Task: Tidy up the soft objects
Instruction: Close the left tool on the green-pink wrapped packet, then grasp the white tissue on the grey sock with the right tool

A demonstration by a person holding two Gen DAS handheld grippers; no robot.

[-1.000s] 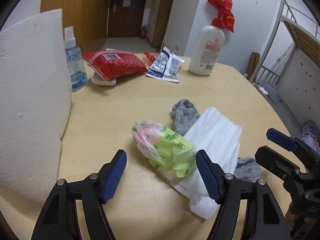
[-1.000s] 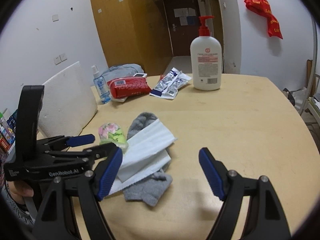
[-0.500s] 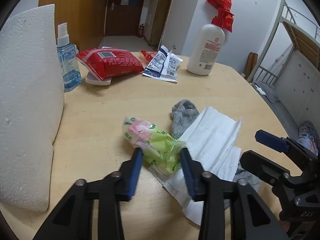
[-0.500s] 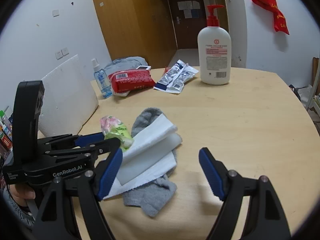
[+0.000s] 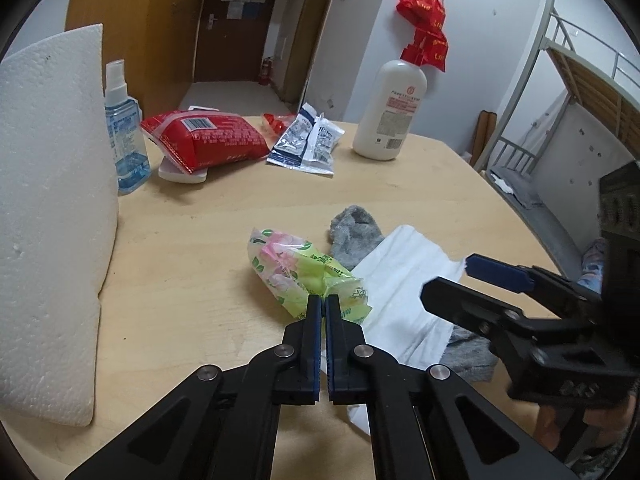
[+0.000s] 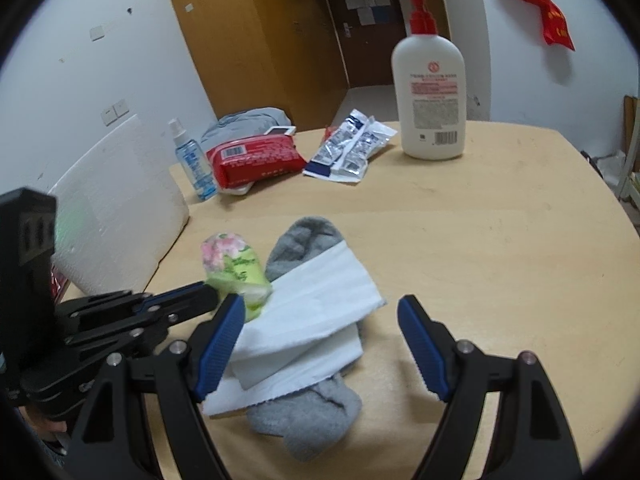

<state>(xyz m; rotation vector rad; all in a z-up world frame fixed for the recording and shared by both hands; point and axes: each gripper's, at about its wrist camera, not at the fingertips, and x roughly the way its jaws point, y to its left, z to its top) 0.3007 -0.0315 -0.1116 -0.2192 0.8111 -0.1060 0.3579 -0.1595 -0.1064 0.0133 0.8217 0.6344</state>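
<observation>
A green and pink tissue pack (image 5: 294,270) lies on the wooden table (image 5: 192,248). My left gripper (image 5: 323,305) is shut on its near end. The pack also shows in the right wrist view (image 6: 234,270), with the left gripper (image 6: 212,298) pinching it. A white folded paper towel (image 5: 400,292) lies over a grey sock (image 5: 354,230) just right of the pack. My right gripper (image 6: 320,328) is open above the towel (image 6: 312,320) and sock (image 6: 312,420), holding nothing.
A white foam block (image 5: 48,216) stands at the left. At the back are a blue spray bottle (image 5: 124,128), a red wipes pack (image 5: 208,140), foil sachets (image 5: 308,146) and a white lotion bottle (image 5: 394,112). A bunk bed (image 5: 560,140) is at the right.
My left gripper has closed from wide open onto the tissue pack's near end. The right gripper stayed open and moved a little closer over the towel.
</observation>
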